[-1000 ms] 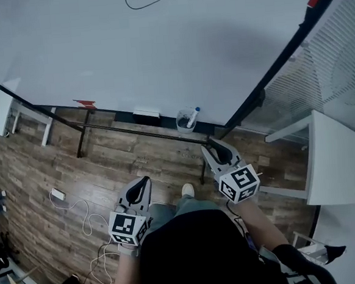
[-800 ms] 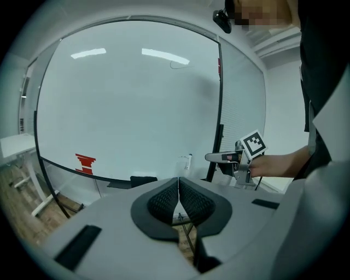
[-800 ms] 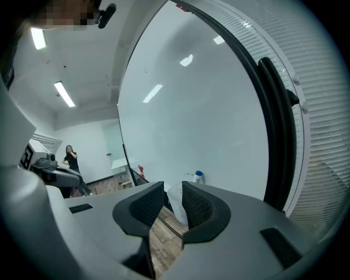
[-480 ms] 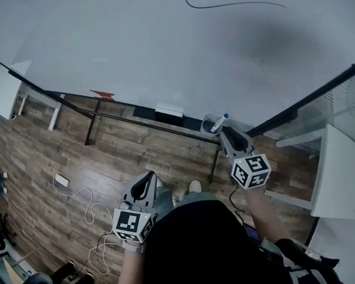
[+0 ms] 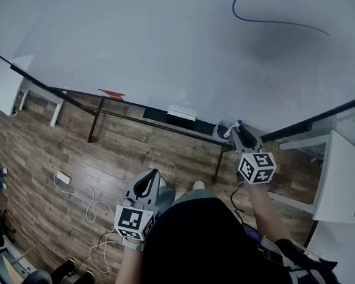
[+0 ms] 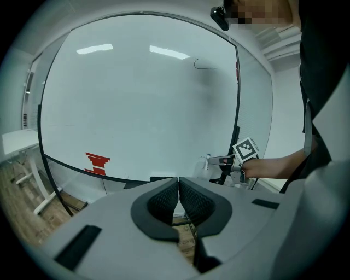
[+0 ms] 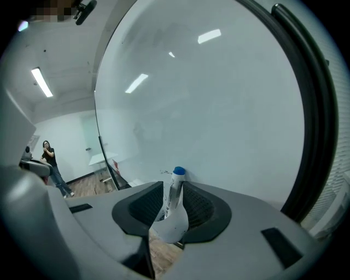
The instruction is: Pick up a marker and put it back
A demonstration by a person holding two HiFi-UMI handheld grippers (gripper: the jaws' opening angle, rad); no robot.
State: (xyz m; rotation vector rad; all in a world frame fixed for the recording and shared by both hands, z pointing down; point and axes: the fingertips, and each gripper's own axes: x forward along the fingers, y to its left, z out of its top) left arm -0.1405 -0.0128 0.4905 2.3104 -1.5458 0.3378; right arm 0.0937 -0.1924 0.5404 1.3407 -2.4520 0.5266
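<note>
1. Reaching toward the lower edge of the whiteboard (image 5: 158,48), the right gripper (image 5: 238,133) has its jaws on either side of the marker (image 7: 173,192). The jaws have just been opening wider and stand released, not clenched on the barrel.
2. The marker stands in a small clear cup (image 5: 222,131) at the foot of the whiteboard, toward the board's right end. It is close to upright with a slight lean.
3. The marker has a slim white barrel with small dark print along it, too fine to read, and a blue tip at its upper end. That blue end pokes up above the cup's rim.
4. In the right gripper view the barrel runs up between the two dark ribbed pads (image 7: 143,210), close to both. The blue tip rises just past the pads, and the lower part drops into the cup's pale, rounded wall.
5. The left gripper (image 5: 154,174) is held low over the wood floor (image 5: 105,150), well apart from the cup. Its pads are pressed together with nothing between them.
6. A curved blue line (image 5: 278,23) is drawn high on the board's right side, and a small red mark (image 5: 111,93) sits at the board's lower edge further left.
</note>
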